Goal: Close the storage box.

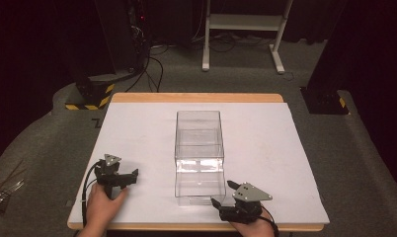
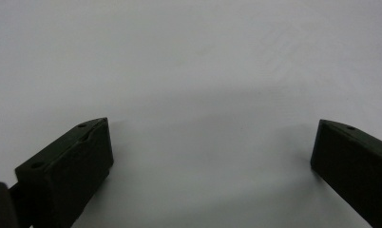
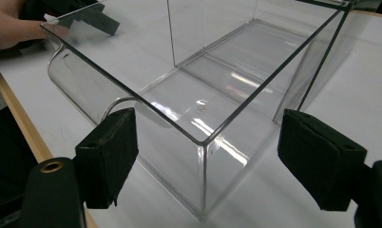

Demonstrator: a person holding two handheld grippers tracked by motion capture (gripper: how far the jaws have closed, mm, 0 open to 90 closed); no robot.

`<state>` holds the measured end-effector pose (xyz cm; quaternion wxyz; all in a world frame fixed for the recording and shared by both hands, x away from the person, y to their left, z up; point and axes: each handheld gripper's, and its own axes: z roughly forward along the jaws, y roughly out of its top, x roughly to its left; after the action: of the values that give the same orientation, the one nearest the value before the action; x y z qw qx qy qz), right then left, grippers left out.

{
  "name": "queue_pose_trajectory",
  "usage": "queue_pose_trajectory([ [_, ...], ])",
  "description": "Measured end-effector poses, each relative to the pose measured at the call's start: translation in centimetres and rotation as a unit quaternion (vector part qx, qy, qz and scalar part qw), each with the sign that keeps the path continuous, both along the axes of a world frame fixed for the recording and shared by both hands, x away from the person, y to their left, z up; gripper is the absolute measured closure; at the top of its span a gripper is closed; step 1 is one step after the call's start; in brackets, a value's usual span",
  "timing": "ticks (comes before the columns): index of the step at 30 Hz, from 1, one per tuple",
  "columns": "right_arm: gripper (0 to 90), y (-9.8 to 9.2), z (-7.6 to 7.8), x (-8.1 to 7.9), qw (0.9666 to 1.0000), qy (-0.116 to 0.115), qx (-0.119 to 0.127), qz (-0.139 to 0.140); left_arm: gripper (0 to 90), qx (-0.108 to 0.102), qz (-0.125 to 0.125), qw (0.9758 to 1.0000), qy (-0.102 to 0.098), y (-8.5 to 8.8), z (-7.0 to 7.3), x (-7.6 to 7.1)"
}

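An empty clear plastic box point(image 1: 198, 148) with an open top stands in the middle of the white table. My left gripper point(image 1: 119, 173) rests low on the table to the box's left, held by a hand. In the left gripper view it point(image 2: 210, 142) is open, with bare white surface between its jaws. My right gripper point(image 1: 222, 193) sits just in front of the box's near right corner. In the right gripper view it point(image 3: 213, 152) is open, and the near corner of the box point(image 3: 217, 80) stands between the wide jaws, apart from both.
The table point(image 1: 265, 148) has a wooden rim along its near and far edges. Beyond it lie grey floor, black stands with yellow-striped bases point(image 1: 90, 94), cables and a white frame point(image 1: 243, 29). The other hand point(image 3: 8, 28) and its gripper show past the box.
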<state>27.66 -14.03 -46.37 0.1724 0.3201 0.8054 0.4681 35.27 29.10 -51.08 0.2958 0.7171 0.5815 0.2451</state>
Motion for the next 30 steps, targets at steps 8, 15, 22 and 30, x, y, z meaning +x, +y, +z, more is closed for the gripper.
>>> queue_pose_trajectory([
  [8,21.9,0.1,0.1,0.3,1.0000,-0.002,0.005,-0.009,0.5,0.000,0.000,1.0000,0.000,0.0,0.0,0.0],
  [15,22.1,0.4,0.1,0.6,0.9999,-0.006,0.007,-0.012,0.5,0.000,0.000,1.0000,0.000,0.0,0.0,0.0],
  [22,21.9,0.6,0.1,1.0,0.9998,-0.007,0.006,-0.015,0.4,0.000,0.000,1.0000,0.000,0.0,0.0,0.0],
  [30,20.1,0.7,0.0,1.7,0.9998,-0.002,-0.004,-0.020,0.4,0.000,0.000,1.0000,0.000,0.0,0.0,0.0],
])
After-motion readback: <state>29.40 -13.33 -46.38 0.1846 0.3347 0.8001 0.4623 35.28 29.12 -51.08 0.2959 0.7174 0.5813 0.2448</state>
